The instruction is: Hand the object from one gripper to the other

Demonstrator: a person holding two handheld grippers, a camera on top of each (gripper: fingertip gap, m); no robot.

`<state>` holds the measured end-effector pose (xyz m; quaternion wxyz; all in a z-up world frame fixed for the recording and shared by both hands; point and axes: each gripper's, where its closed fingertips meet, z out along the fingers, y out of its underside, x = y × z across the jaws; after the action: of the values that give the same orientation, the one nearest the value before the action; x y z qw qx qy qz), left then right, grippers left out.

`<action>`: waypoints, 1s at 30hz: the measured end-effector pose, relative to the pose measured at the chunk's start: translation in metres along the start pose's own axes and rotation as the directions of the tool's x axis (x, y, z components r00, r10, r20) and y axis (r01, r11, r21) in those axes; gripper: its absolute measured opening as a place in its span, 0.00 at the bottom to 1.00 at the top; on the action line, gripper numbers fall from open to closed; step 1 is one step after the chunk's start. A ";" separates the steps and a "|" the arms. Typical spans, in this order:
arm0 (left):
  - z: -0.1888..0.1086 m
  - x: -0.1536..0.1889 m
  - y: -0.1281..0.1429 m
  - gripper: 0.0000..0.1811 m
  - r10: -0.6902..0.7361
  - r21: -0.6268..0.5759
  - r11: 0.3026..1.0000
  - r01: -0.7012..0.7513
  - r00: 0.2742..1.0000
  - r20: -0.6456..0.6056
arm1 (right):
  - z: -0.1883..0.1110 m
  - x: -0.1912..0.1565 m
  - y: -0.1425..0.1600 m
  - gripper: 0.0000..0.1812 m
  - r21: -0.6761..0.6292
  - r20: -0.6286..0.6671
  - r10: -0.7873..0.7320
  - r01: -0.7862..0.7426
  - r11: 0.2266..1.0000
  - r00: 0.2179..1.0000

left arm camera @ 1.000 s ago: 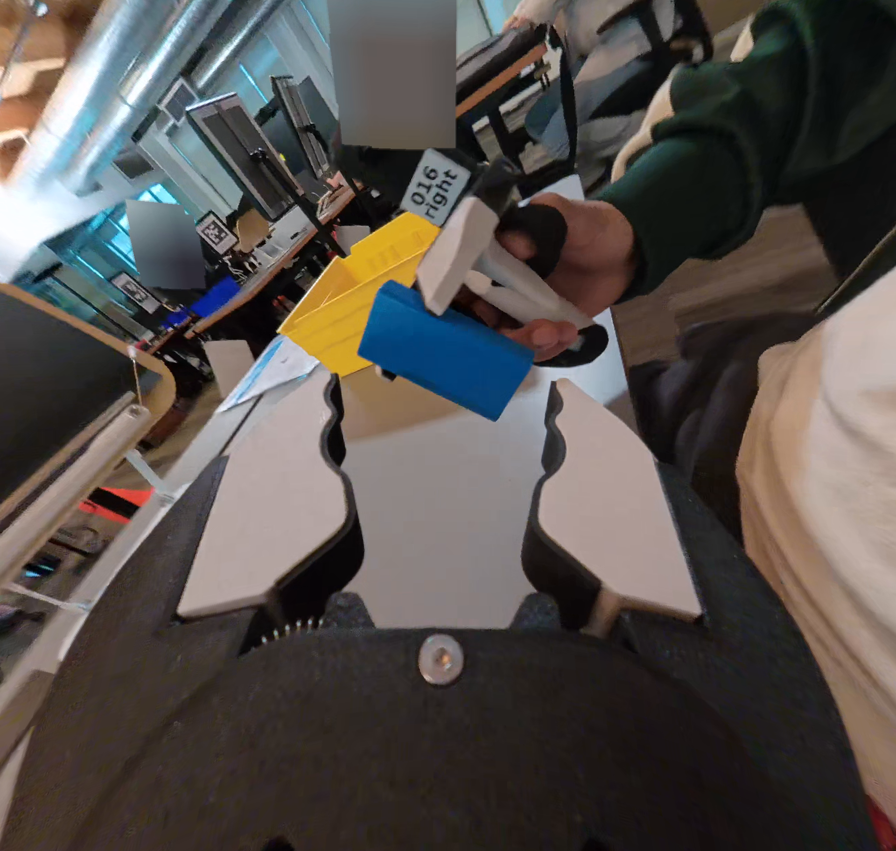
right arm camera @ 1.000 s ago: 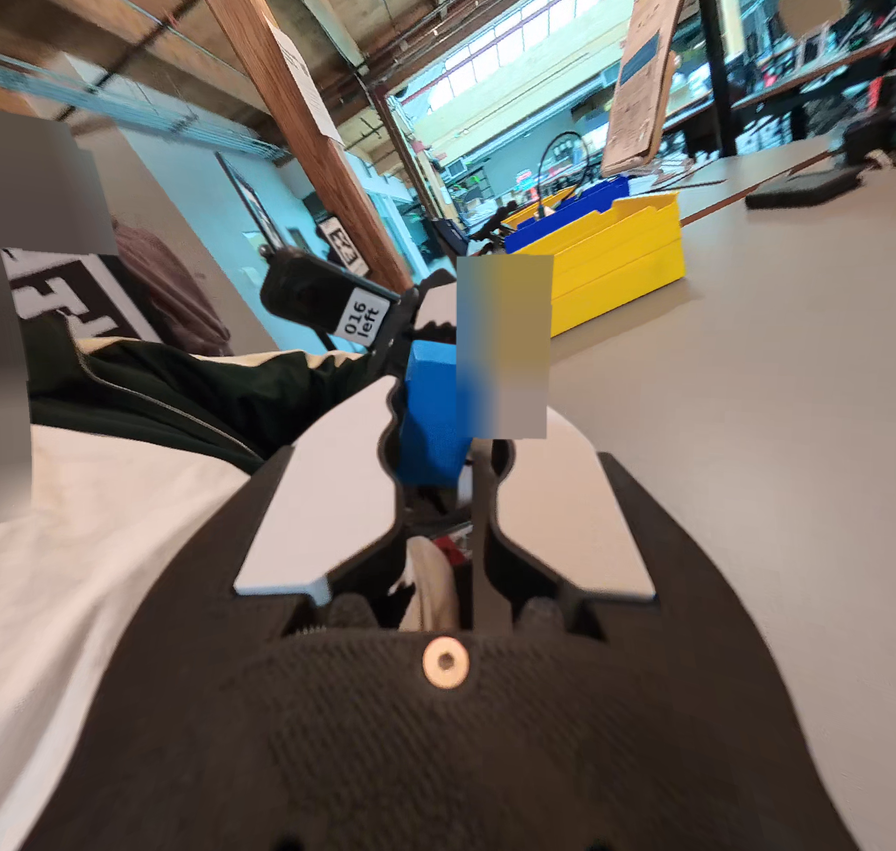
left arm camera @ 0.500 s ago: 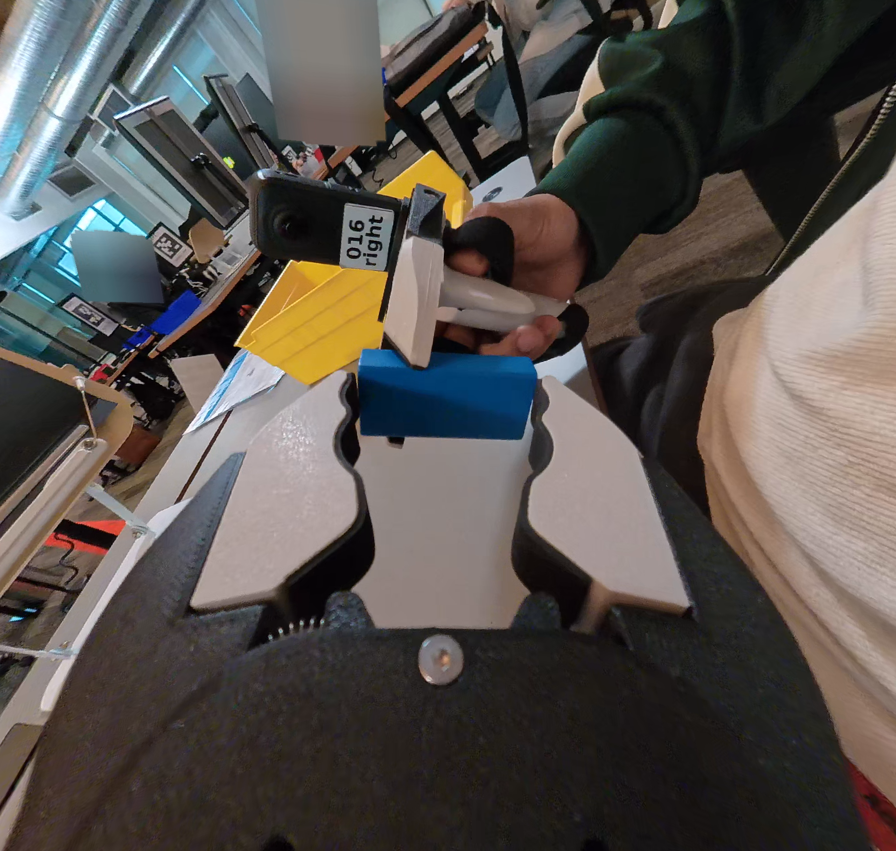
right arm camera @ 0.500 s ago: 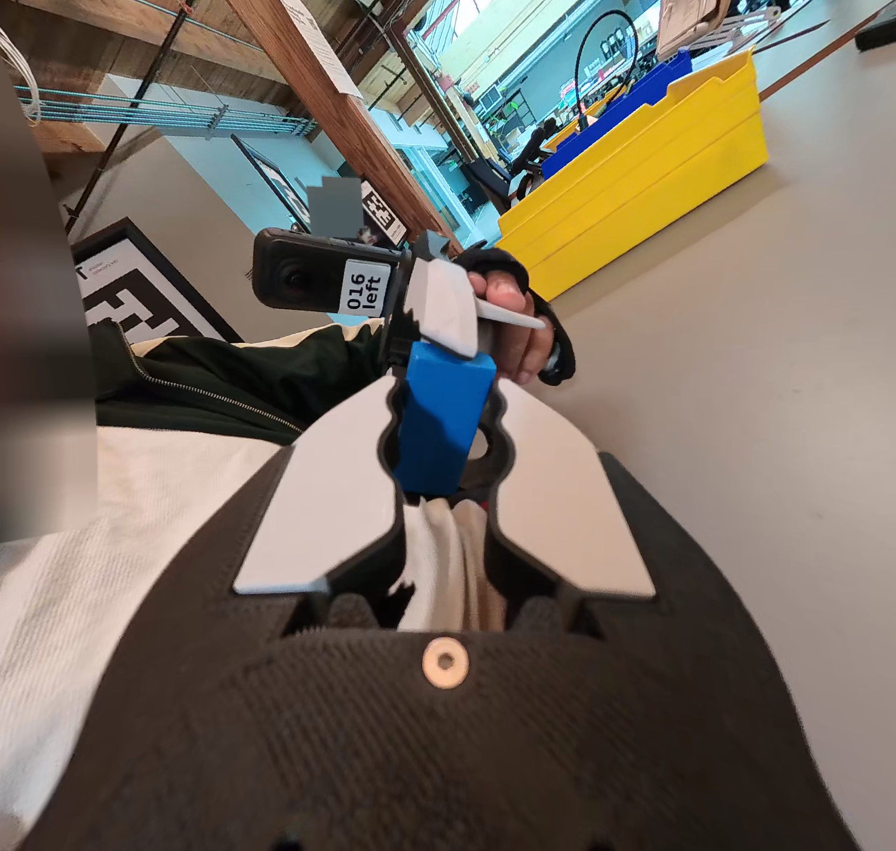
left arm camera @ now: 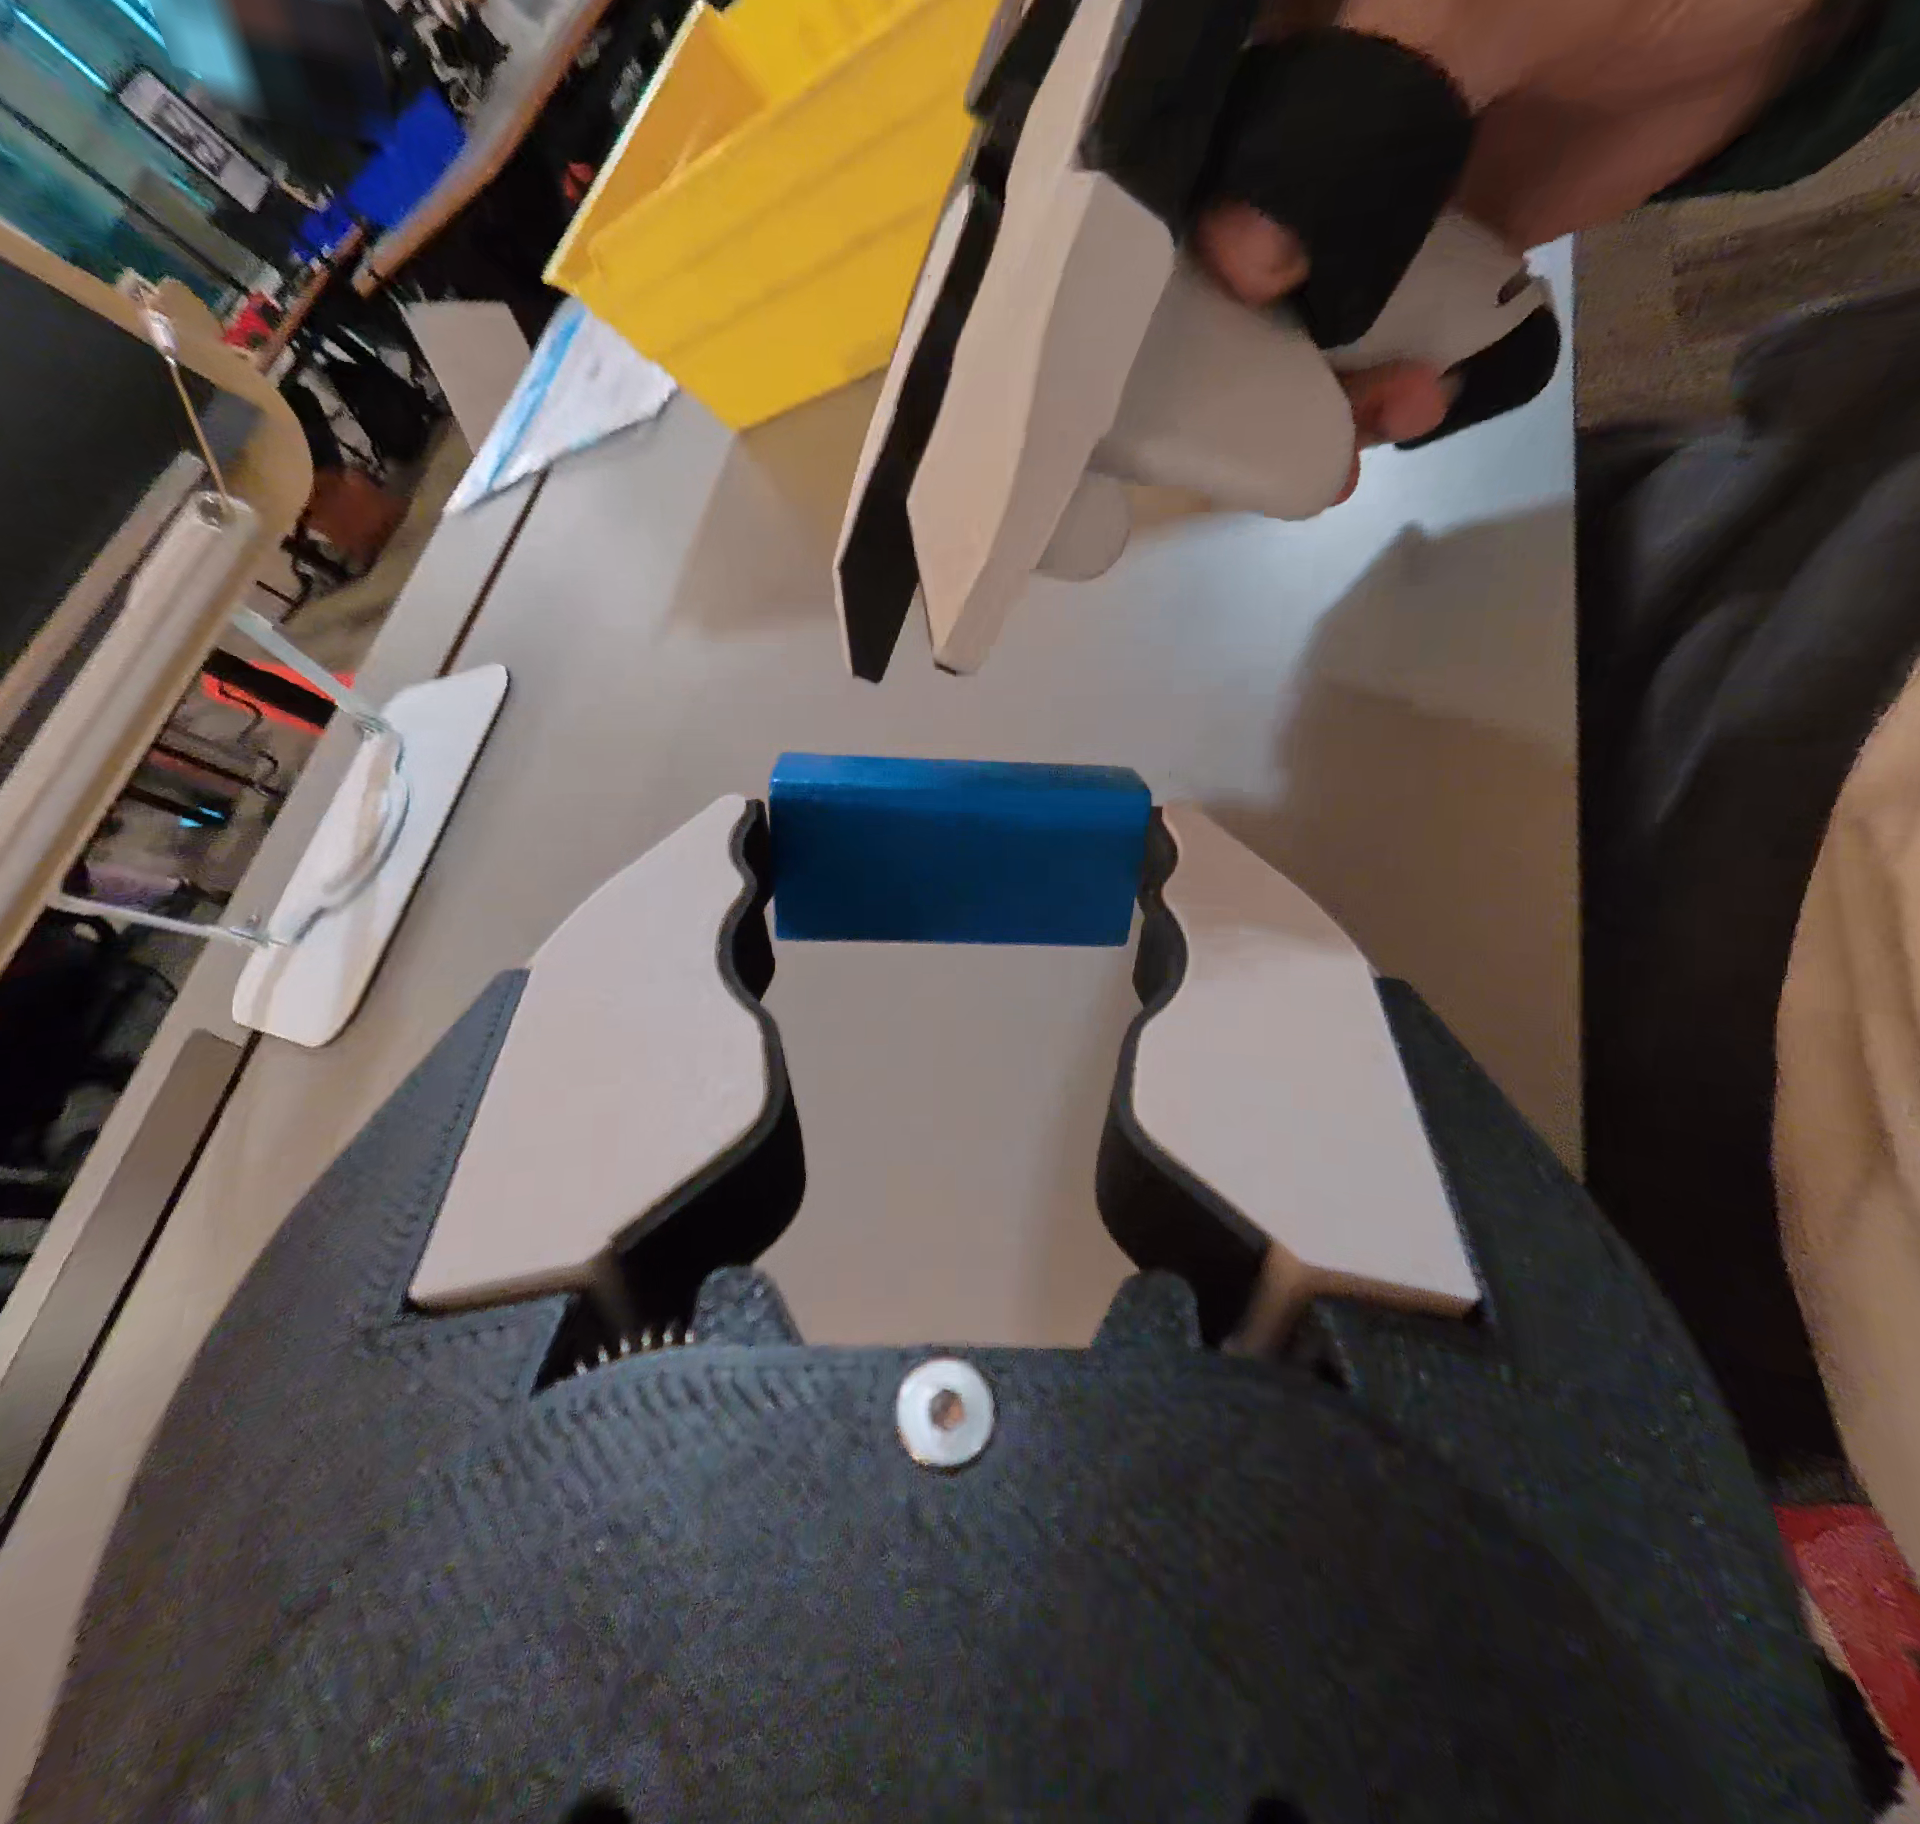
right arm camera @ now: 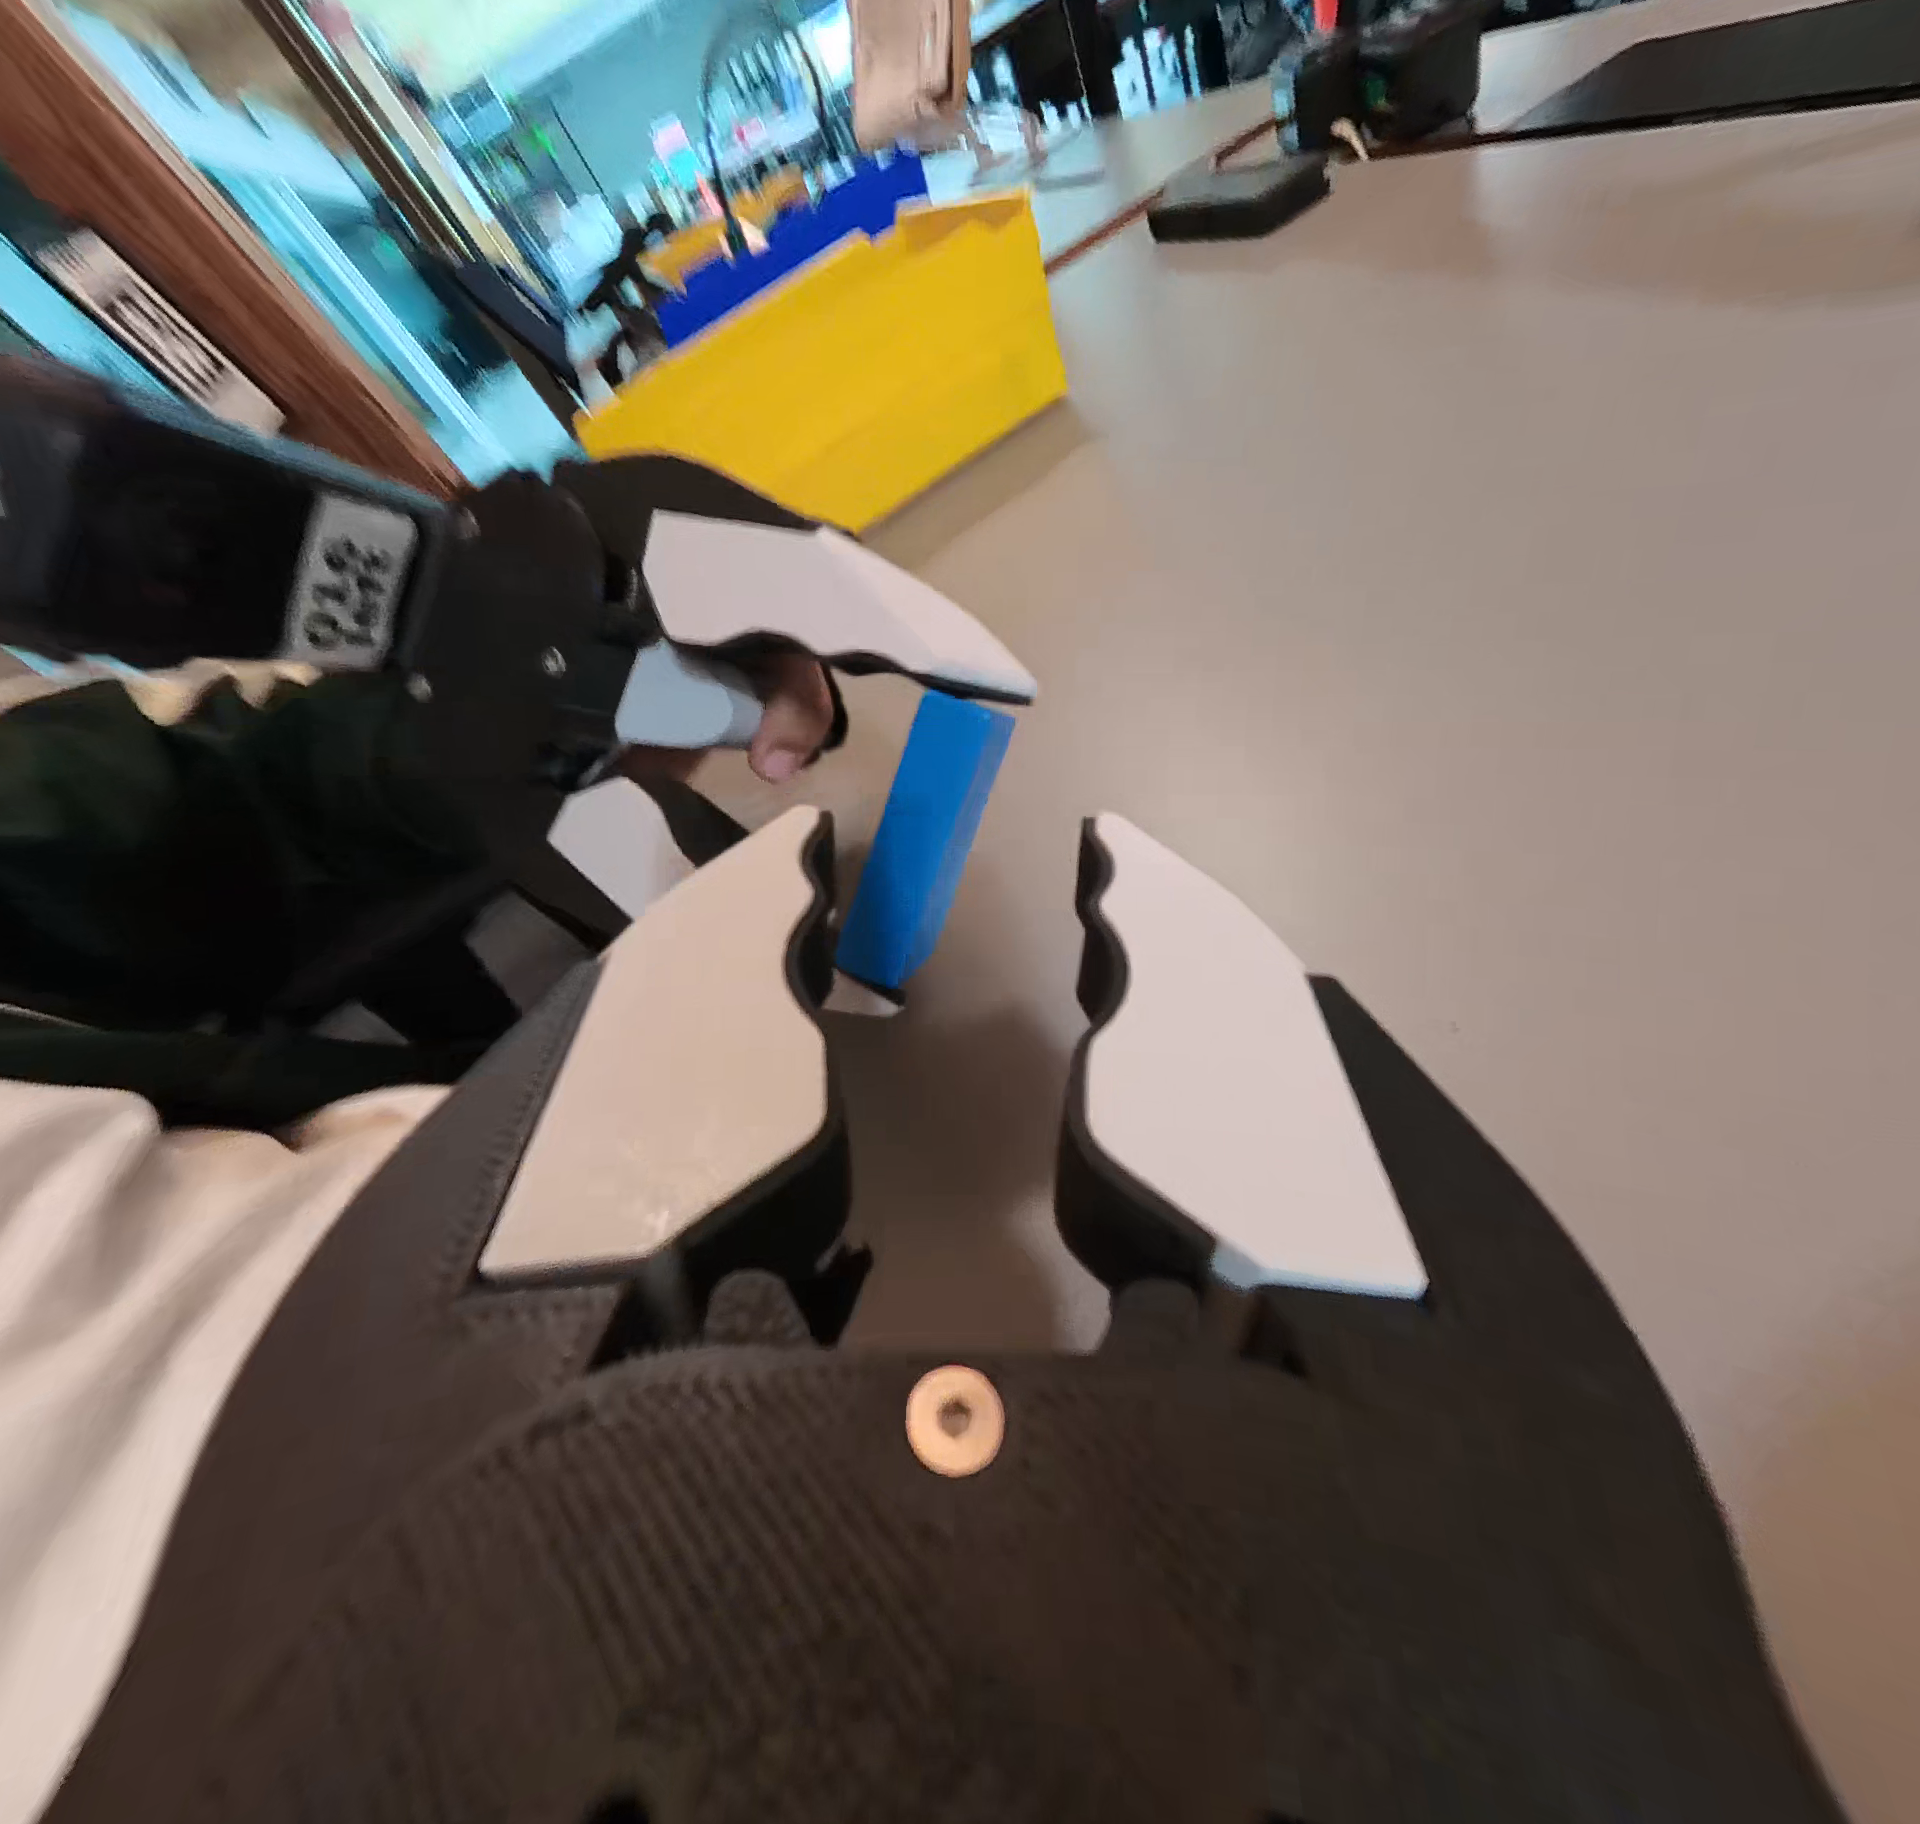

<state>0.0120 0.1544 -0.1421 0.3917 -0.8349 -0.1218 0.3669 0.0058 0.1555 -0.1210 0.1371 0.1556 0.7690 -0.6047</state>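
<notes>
The left gripper (left arm camera: 958,818) pinches the blue block (left arm camera: 954,855) across its long axis, one fingertip pressed on each end, and holds it in the air above the pale table (left arm camera: 1195,631). So the hand-over looks all but done: the block sits in the receiving gripper alone.

Just beyond the block in the left wrist view, the right gripper (left arm camera: 902,660) hangs apart from it. From that edge-on angle its fingers look close together, but its own camera shows the right gripper (right arm camera: 954,844) spread, nothing between its fingertips, with the block just beside and past its left fingertip.

As I judge it, the next move calls for the right gripper to back away clear of the block, while the left keeps its squeeze firm; held only at its ends, the block could pivot or slip if the grip eases.

Farther back a yellow bin (left arm camera: 790,185) stands on the table, with a sheet of paper (left arm camera: 582,403) beside it.

As for writing, a white label (right arm camera: 351,585) sits on the left gripper's dark body; it is motion-blurred and I leave its text aside. No brand marks show.
</notes>
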 end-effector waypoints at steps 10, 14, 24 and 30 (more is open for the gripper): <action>0.002 0.014 -0.006 0.37 0.099 -0.020 0.995 -0.099 0.995 0.000 | 0.014 -0.011 0.022 0.14 -0.118 0.014 -0.032 0.034 0.992 0.999; -0.001 0.012 -0.012 0.37 0.080 0.017 0.997 -0.080 0.997 0.001 | 0.012 -0.015 0.019 0.11 -0.092 0.087 0.061 -0.053 0.994 0.994; -0.008 0.009 -0.025 0.37 0.026 0.143 0.990 -0.022 0.999 -0.022 | 0.004 -0.017 0.004 0.09 -0.014 0.260 0.278 -0.284 0.959 0.925; -0.019 -0.006 -0.036 0.39 -0.299 0.271 0.898 0.346 0.933 -0.199 | -0.009 -0.014 -0.016 0.09 0.095 0.303 0.247 -0.287 0.953 0.921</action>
<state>0.0248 0.1647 -0.1042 0.5780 -0.7591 -0.1710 0.2459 0.0122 0.1598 -0.0995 0.3174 0.1786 0.6691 -0.6478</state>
